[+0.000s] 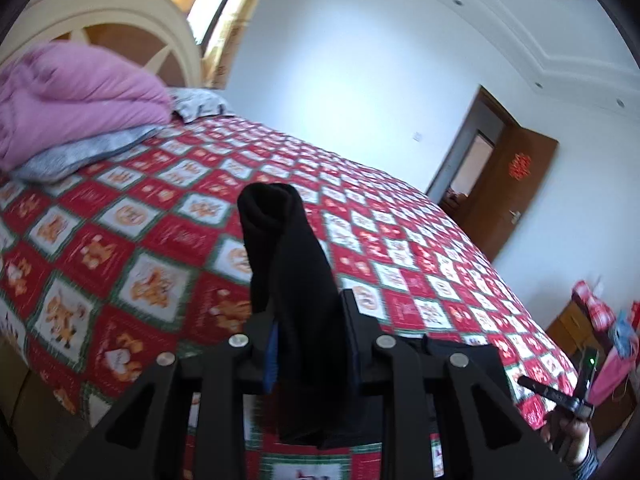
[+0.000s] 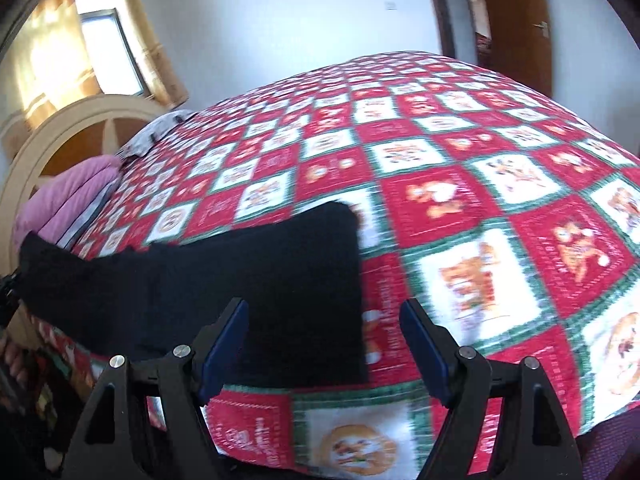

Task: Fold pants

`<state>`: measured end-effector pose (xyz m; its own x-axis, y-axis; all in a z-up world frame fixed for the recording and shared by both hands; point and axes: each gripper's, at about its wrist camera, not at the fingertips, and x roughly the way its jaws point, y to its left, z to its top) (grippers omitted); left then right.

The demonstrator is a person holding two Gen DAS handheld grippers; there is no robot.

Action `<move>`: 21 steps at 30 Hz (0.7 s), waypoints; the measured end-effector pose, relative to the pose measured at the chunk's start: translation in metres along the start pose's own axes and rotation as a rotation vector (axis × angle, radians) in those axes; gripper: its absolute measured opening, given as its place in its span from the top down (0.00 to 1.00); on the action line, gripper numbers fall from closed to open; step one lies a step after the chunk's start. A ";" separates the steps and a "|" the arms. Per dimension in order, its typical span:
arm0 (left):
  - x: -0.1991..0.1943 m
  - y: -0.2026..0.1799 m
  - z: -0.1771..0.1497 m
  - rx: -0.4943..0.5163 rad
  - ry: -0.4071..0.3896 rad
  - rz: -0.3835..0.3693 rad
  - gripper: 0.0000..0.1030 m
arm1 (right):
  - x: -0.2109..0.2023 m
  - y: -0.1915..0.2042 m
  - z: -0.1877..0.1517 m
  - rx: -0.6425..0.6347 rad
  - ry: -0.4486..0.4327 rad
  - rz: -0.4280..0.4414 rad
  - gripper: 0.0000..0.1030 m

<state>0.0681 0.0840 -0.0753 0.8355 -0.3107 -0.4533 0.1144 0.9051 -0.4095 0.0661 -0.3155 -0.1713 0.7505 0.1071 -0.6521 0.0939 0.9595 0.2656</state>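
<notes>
While its two black fingers press together on a bunched fold of the black knit pants [image 1: 292, 276], the left gripper [image 1: 310, 320] holds that cloth up off the bed, so that the fabric rises between the blue pads and curls over in a rounded roll above the fingertips. Below the grip more of the dark fabric hangs down past the gripper's frame.

The right gripper [image 2: 324, 340] stands spread wide, its blue-padded fingers well apart with nothing between them; it hovers over the near edge of the pants, one finger above the black cloth and the other above the bare quilt. In the right wrist view the pants [image 2: 240, 280] lie as a broad dark panel on the bed, one squared corner reaching toward the middle of the quilt, while the rest stretches away to the left, lifted toward the edge of the frame.

Under everything spreads the red, white and green patchwork quilt [image 1: 180, 216] with orange figures in its squares, covering the whole bed. At the head of the bed a folded pink duvet [image 1: 76, 92] sits on a grey blanket [image 1: 80, 152], in front of a cream arched headboard [image 1: 120, 12]. Beyond the bed a brown wooden door [image 1: 516, 188] stands open in the white wall. At the lower right of the left wrist view a person's hand [image 1: 572, 436] grips the other tool's handle.
</notes>
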 end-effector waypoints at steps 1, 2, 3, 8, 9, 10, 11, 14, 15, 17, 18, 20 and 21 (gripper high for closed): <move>0.000 -0.006 0.001 0.012 0.004 -0.010 0.74 | -0.001 -0.005 0.002 0.011 -0.005 -0.021 0.24; 0.001 -0.014 0.002 0.028 0.009 -0.022 0.74 | -0.001 -0.008 0.003 0.015 -0.007 -0.032 0.24; 0.003 -0.020 0.002 0.041 0.015 -0.029 0.74 | -0.001 -0.012 0.004 0.021 -0.008 -0.043 0.24; 0.011 -0.059 0.003 0.134 0.054 -0.077 0.74 | 0.002 -0.025 0.006 0.052 -0.004 -0.056 0.24; 0.013 -0.069 0.003 0.160 0.061 -0.089 0.74 | 0.002 -0.027 0.006 0.058 -0.004 -0.059 0.24; 0.014 -0.077 0.003 0.180 0.066 -0.100 0.74 | 0.002 -0.028 0.006 0.060 -0.004 -0.062 0.24; 0.016 -0.088 0.003 0.205 0.073 -0.112 0.74 | 0.002 -0.029 0.006 0.061 -0.005 -0.066 0.24; 0.021 -0.109 0.000 0.250 0.091 -0.137 0.74 | 0.004 -0.033 0.006 0.074 -0.004 -0.073 0.24; 0.024 -0.116 -0.002 0.265 0.102 -0.146 0.74 | 0.004 -0.034 0.005 0.078 -0.004 -0.075 0.24; 0.028 -0.128 -0.006 0.291 0.120 -0.164 0.74 | 0.005 -0.037 0.005 0.081 -0.005 -0.090 0.24; 0.030 -0.135 -0.007 0.306 0.128 -0.170 0.74 | 0.005 -0.040 0.005 0.088 -0.006 -0.098 0.24; 0.034 -0.145 -0.009 0.327 0.140 -0.185 0.74 | 0.006 -0.044 0.006 0.100 -0.008 -0.101 0.24; 0.036 -0.153 -0.010 0.346 0.146 -0.196 0.74 | 0.006 -0.046 0.005 0.107 -0.008 -0.103 0.24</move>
<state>0.0754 -0.0689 -0.0371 0.6979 -0.5020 -0.5109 0.4579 0.8612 -0.2206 0.0698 -0.3600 -0.1835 0.7387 0.0067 -0.6741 0.2397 0.9320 0.2720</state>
